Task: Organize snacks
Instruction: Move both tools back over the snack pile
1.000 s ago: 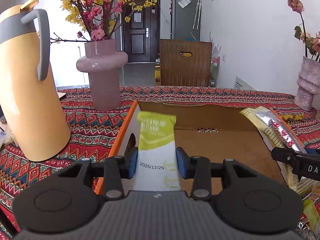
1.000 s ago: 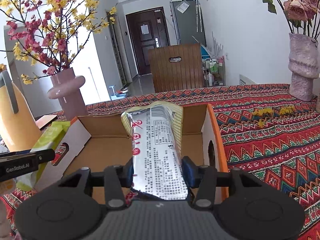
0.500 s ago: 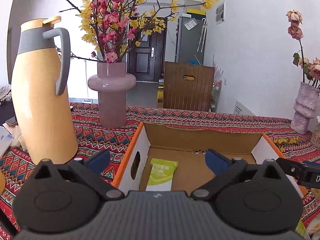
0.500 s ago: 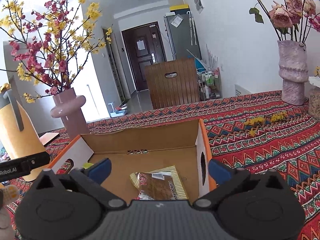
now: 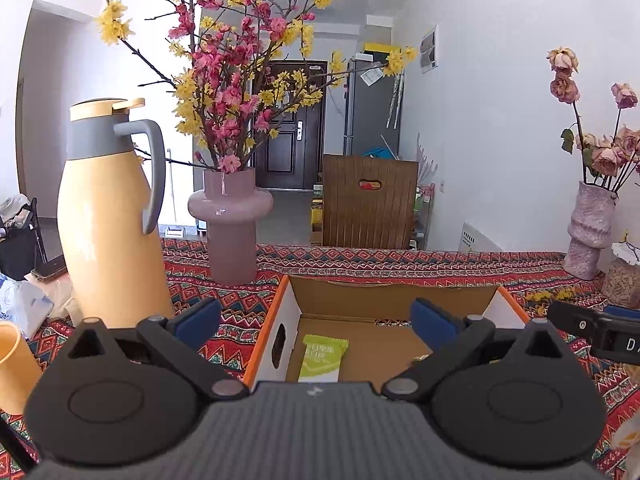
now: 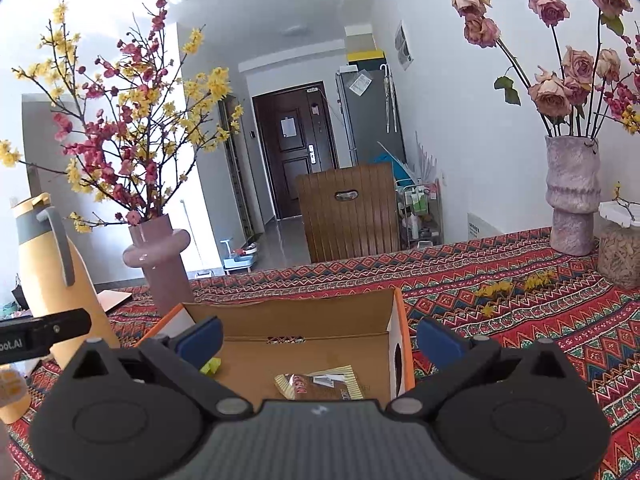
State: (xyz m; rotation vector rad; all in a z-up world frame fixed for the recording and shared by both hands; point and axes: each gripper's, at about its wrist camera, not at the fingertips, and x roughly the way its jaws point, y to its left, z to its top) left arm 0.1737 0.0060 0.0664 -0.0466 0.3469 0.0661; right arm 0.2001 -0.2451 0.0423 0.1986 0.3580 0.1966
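White walls (image 5: 480,120) enclose a bright room; a dark door (image 5: 290,124) ends the hallway, beside a grey fridge (image 5: 374,112) and wooden chair (image 5: 368,200).

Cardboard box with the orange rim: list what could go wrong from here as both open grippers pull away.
1. The left gripper is flanked by the tall yellow thermos jug and the pink glass vase; a sideways swing could topple either.
2. The cardboard box looks light; catching its orange rim could drag it, shifting the green snack packet and the brown snack packet.
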